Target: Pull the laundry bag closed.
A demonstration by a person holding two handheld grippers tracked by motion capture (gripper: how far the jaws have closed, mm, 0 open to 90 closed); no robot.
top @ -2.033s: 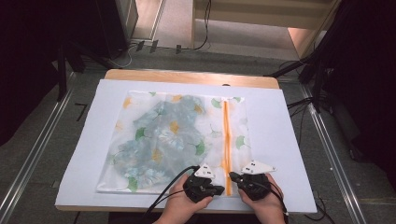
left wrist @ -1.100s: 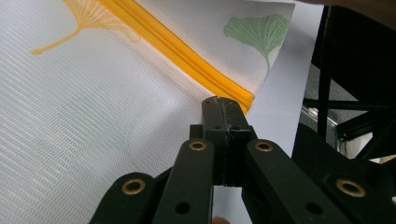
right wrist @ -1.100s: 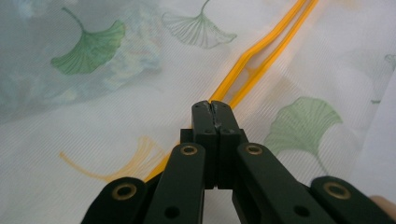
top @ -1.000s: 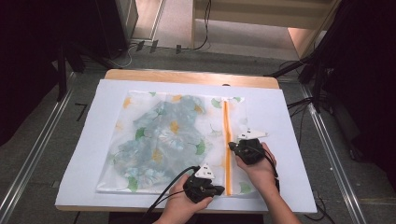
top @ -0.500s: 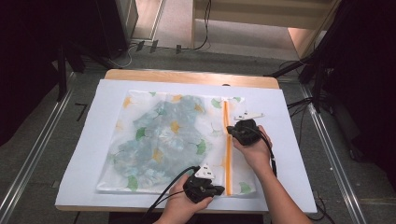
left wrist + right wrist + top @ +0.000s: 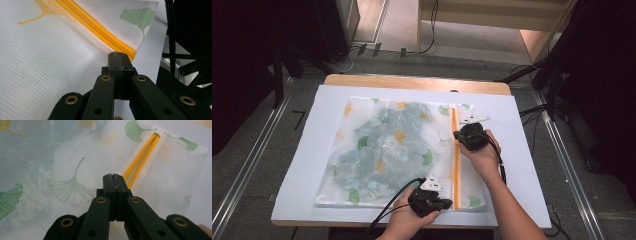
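Our left gripper (image 6: 119, 55), jaws together, pinches the mesh bag (image 6: 382, 150) near its zipper (image 6: 455, 155); our right gripper (image 6: 114, 177) is clamped too, its pads hiding the slider.

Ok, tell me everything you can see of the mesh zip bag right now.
The mesh bag is white, see-through netting printed with green and yellow ginkgo leaves, lying flat on the white table cover. Bluish fabric shows through it. An orange zipper runs along its right side; its far stretch looks parted. The left gripper is shut at the zipper's near end, the right gripper shut partway along the zipper.
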